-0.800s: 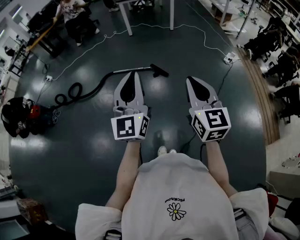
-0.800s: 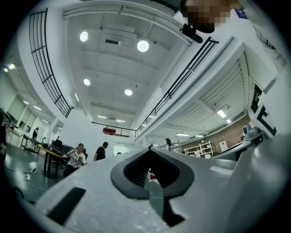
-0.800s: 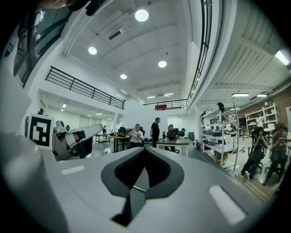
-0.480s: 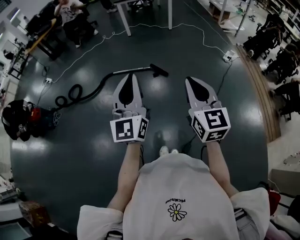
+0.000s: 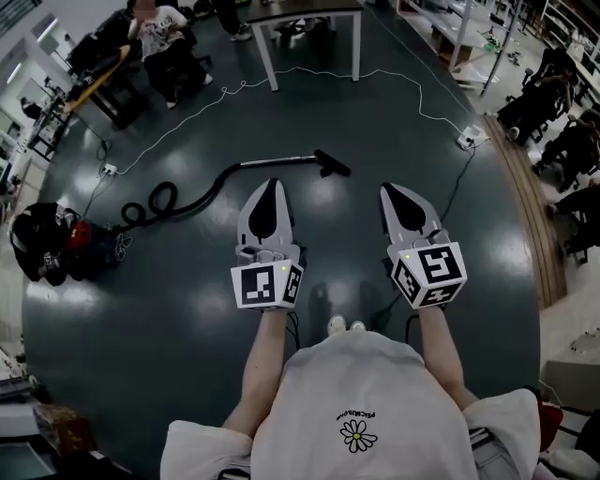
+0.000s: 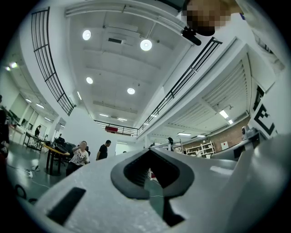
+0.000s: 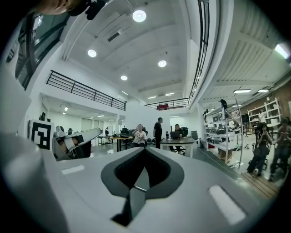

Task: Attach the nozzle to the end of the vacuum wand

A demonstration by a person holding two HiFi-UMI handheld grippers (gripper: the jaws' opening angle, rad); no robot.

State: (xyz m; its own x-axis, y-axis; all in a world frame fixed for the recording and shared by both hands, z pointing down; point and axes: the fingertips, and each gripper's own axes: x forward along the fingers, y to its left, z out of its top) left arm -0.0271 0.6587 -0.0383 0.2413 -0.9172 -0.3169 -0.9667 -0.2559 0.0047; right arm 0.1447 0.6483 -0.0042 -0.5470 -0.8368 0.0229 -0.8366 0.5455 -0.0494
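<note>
On the dark floor ahead lies the vacuum's metal wand (image 5: 274,161), with the black nozzle (image 5: 333,163) at its right end; whether the two are joined is too small to tell. A black hose (image 5: 178,197) curls left from the wand to the vacuum body (image 5: 47,246). My left gripper (image 5: 270,185) is held in the air just short of the wand, jaws shut and empty. My right gripper (image 5: 395,190) hangs beside it, to the right of the nozzle, also shut and empty. Both gripper views look out across the hall over closed tips, left gripper (image 6: 148,150) and right gripper (image 7: 144,149).
A white-legged table (image 5: 314,11) stands at the back, with a white cable (image 5: 225,89) running across the floor to a power strip (image 5: 466,141). Seated people (image 5: 159,37) are at the back left, and chairs (image 5: 553,122) and shelving line the right side.
The head view has tilted, so the vacuum sits lower in frame. Both grippers have dropped lower still, and a small gap has opened between the left tip and the wand. Jaws stay shut.
</note>
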